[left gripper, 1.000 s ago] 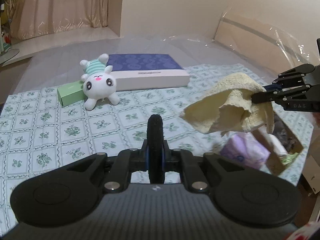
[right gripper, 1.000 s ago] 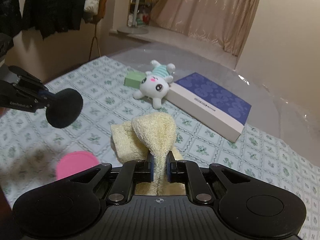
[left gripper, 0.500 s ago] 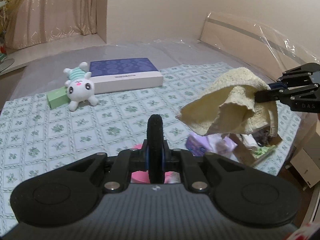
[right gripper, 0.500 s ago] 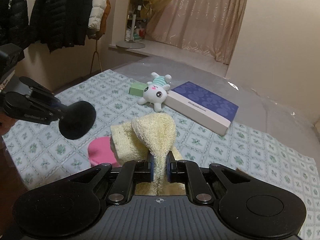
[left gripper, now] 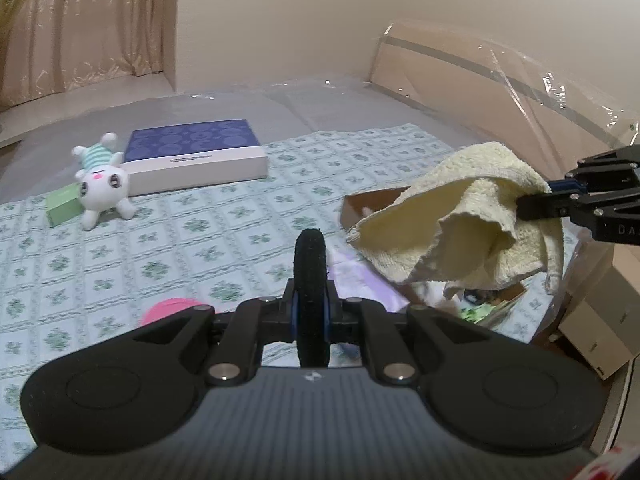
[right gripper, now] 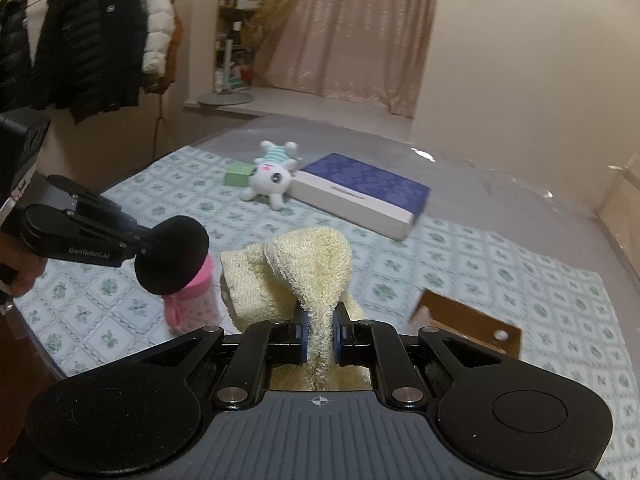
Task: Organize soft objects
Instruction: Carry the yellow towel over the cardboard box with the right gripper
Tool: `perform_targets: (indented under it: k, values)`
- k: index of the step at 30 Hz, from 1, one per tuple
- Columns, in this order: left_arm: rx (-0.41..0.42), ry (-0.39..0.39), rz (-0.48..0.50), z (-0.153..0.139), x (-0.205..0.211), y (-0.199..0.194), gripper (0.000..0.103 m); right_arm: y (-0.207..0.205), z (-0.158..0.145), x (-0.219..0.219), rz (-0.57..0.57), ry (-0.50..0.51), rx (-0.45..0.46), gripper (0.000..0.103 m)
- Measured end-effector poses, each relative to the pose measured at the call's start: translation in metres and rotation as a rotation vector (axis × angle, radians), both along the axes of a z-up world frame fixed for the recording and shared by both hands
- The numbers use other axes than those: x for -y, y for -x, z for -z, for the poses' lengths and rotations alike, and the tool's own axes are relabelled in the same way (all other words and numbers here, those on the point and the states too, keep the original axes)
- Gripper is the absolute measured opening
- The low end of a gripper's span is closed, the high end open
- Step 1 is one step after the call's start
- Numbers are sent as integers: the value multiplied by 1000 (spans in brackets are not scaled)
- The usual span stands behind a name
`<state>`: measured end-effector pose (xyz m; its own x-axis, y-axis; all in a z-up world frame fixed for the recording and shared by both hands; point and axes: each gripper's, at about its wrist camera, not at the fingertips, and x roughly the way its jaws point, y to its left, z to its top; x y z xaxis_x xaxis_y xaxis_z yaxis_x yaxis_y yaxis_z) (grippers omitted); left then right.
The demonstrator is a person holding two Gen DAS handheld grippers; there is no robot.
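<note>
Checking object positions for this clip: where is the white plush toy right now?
The white plush toy lies on the patterned bedspread, far left in the left wrist view, between the small green box and the blue-topped flat box.

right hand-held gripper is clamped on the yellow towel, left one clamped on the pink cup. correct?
Not quite. The left hand-held gripper is clamped on a black round pad, not the pink cup; the right wrist view shows the cup standing on the bedspread behind it. The right hand-held gripper is indeed clamped on the yellow towel.
</note>
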<state>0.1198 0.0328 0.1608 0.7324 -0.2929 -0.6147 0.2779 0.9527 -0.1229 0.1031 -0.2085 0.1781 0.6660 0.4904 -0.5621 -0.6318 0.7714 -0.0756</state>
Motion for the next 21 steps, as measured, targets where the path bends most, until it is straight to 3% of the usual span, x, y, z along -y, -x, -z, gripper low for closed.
perform_targets:
  k: [13,21]
  values:
    - [-32,42,142,19,116,-47,10,-12,-6,103,203,-66,-3,11]
    - [-76,60,169,42,164,-83,10,-59,11,142,285,-192,-71,11]
